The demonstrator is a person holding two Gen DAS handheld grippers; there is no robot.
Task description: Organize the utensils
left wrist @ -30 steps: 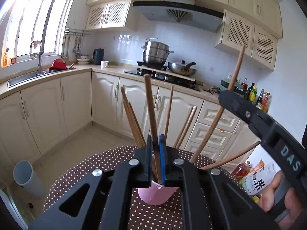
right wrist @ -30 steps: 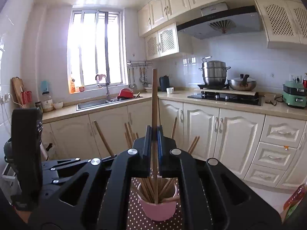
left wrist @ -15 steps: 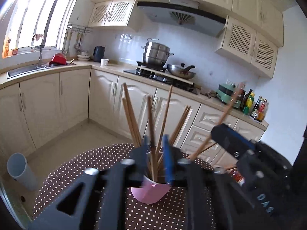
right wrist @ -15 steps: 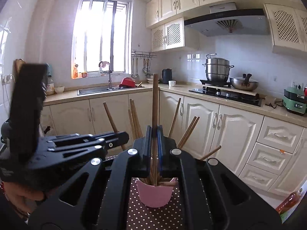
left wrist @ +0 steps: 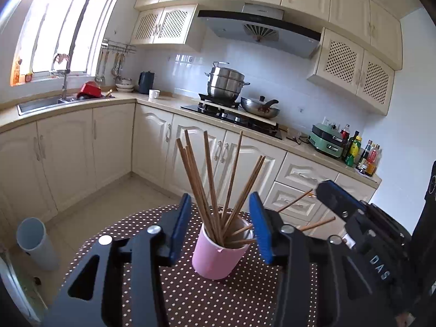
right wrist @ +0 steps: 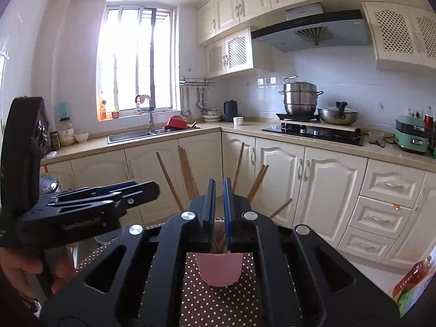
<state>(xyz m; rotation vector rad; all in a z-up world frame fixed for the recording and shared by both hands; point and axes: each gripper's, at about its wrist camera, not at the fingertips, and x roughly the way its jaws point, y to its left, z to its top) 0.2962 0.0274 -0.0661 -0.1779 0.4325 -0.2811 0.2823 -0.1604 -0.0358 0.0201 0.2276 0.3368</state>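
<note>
Wooden chopsticks (left wrist: 218, 185) stood near-upright in pink cup (left wrist: 218, 253) just ahead of my left claw (left wrist: 222, 226), jaws just opened, empty; right claw (right wrist: 219, 212) together, empty, equally near.

light: bright daylight, window (right wrist: 136, 60) blown out | focus: sharp | edges: fisheye bending, dark corners

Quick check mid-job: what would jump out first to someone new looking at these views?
The pink cup bristling with chopsticks, on the dotted table dead ahead. The left gripper frames it, jaws just opened, gripping nothing; the right gripper is shut and empty.
</note>
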